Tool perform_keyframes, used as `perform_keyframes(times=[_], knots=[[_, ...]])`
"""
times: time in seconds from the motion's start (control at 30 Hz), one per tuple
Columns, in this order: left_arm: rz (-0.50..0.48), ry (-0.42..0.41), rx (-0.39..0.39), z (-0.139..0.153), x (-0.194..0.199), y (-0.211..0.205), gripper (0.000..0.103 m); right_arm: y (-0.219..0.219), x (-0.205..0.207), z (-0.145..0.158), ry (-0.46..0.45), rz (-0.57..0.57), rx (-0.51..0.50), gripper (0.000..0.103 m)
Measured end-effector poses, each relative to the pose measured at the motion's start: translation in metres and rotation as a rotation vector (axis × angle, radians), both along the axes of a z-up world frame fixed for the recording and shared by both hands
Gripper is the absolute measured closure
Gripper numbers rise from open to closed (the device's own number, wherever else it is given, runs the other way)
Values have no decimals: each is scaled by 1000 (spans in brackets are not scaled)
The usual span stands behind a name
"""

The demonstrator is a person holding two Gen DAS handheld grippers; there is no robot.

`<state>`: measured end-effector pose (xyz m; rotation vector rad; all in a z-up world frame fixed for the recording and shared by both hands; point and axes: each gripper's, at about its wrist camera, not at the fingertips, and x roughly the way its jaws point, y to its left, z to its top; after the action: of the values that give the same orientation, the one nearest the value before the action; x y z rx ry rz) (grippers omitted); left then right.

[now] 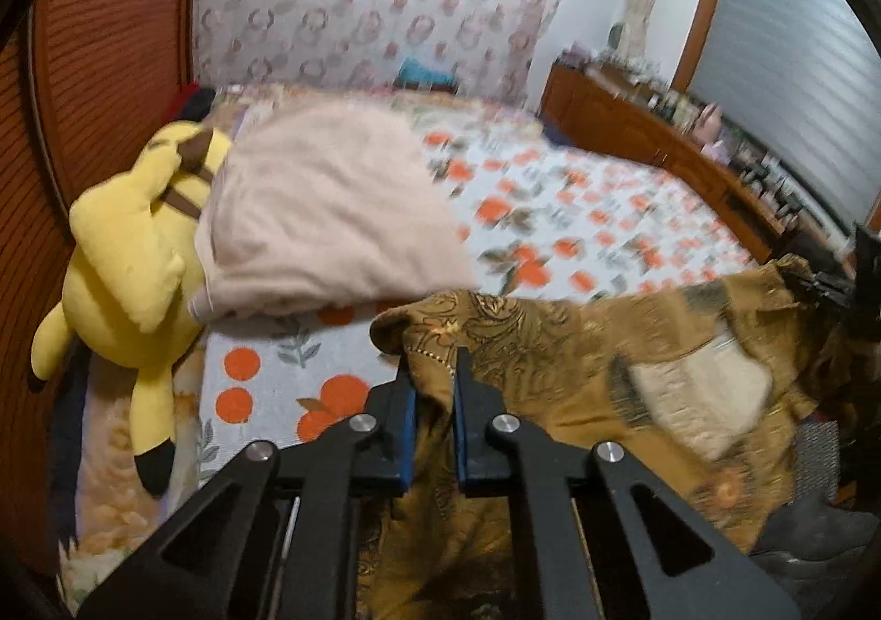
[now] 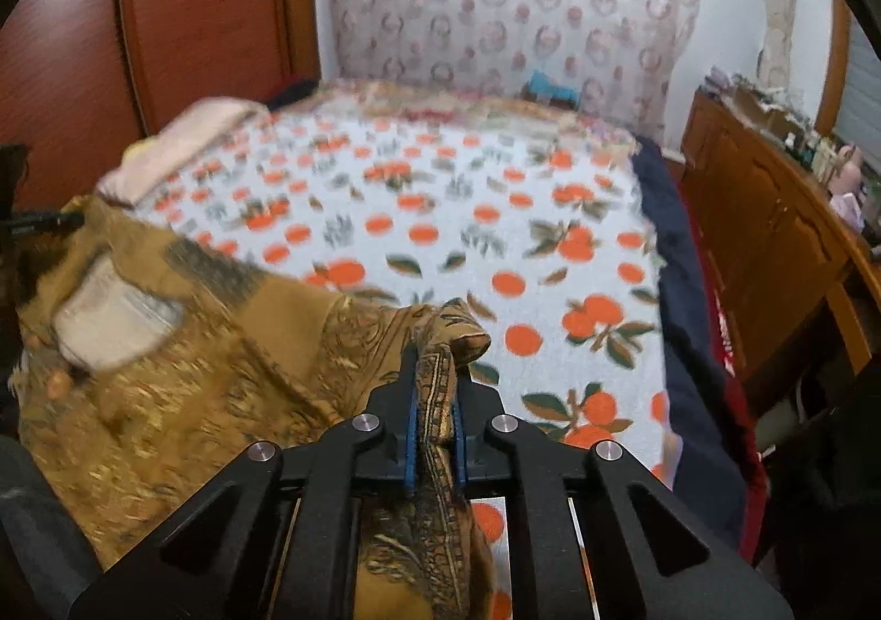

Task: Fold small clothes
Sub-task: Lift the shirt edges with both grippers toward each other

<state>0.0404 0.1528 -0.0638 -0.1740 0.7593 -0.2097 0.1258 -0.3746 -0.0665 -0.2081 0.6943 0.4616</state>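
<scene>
Jaws on both grippers clamped on the mustard-brown paisley fabric garment (image 1: 605, 339) | left gripper (image 1: 433, 372) pinches 1 corner, right gripper (image 2: 435, 372) another | garment stretched between them above the orange-print bedspread (image 2: 468, 234) | yellow plush toy (image 1: 126, 278) beside beige pillow (image 1: 325, 212)

Garment (image 1: 578, 344): you see thin ochre cloth, faint sheen.
Bedspread (image 2: 495, 234): matt printed cloth.
Plush toy (image 1: 126, 256): fuzzy yellow fabric.
Cabinet (image 2: 771, 234): glossy wood.
</scene>
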Motion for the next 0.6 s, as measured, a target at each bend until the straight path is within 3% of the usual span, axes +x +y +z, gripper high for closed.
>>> perform_keyframes(times=[0.37, 0.6], knots=[[20, -331, -86, 115, -90, -4, 97, -14, -68, 112, -209, 29, 135, 98], [30, -493, -73, 180, -119, 7, 97, -25, -109, 191, -354, 73, 179, 98]])
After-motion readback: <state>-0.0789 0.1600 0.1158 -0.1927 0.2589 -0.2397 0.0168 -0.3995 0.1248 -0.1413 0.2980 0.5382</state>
